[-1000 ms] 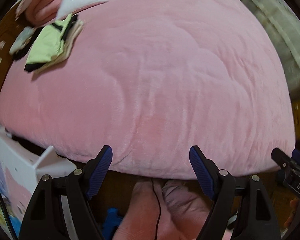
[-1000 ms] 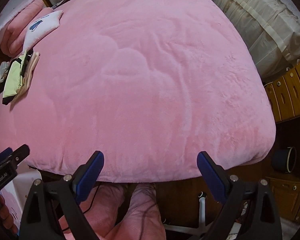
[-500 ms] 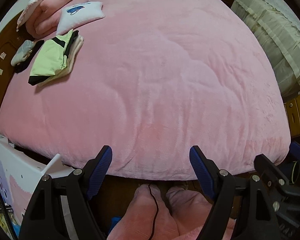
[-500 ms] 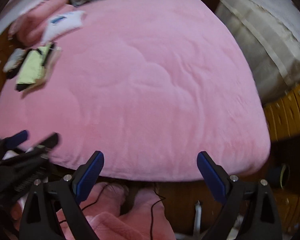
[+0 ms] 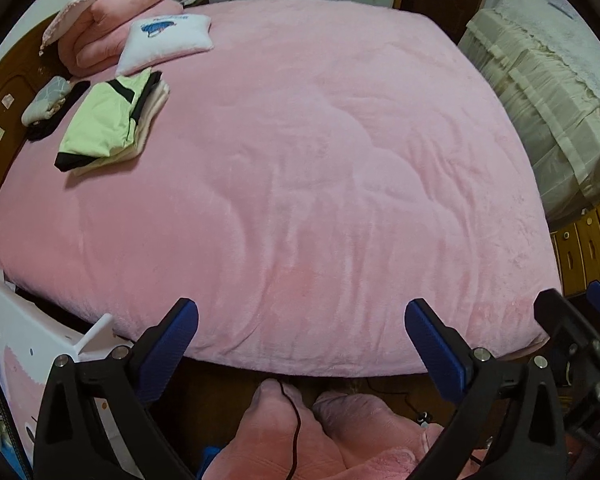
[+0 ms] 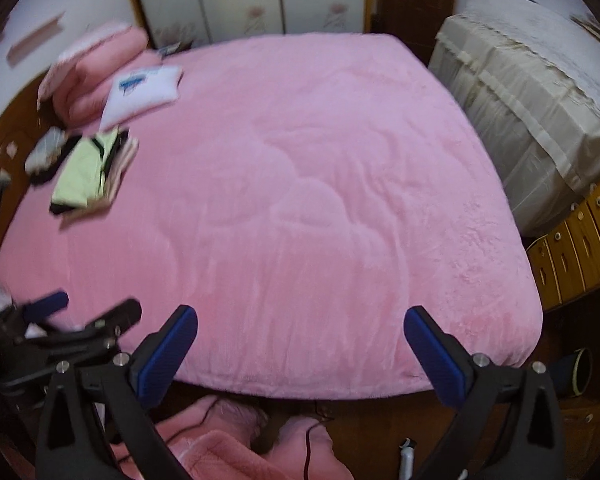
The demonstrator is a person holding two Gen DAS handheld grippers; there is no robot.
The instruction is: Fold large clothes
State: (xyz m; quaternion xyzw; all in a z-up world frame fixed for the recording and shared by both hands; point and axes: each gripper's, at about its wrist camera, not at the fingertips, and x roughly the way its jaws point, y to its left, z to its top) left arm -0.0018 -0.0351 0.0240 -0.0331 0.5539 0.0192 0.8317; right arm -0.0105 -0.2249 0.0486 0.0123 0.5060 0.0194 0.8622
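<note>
A stack of folded clothes (image 5: 110, 128), light green with black trim on top and cream below, lies at the far left of a pink plush bed cover (image 5: 320, 160); it also shows, blurred, in the right wrist view (image 6: 88, 172). My left gripper (image 5: 302, 344) is open and empty, held above the bed's near edge. My right gripper (image 6: 300, 346) is open and empty, also above the near edge. Each gripper shows at the side of the other's view, the right (image 5: 572, 340) and the left (image 6: 80, 320).
A white cushion (image 5: 168, 40) and a folded pink quilt (image 5: 108, 12) lie at the head. Small grey and black items (image 5: 52, 100) sit by the wooden headboard. A cream-covered piece (image 5: 548, 112) and wooden drawers (image 5: 592, 240) stand right. A white box (image 5: 28, 344) stands left. Pink-clad legs (image 5: 300, 440) are below.
Both grippers have risen and tilted back, so more of the bed's far end and the wall now show. Both stay open and empty.
</note>
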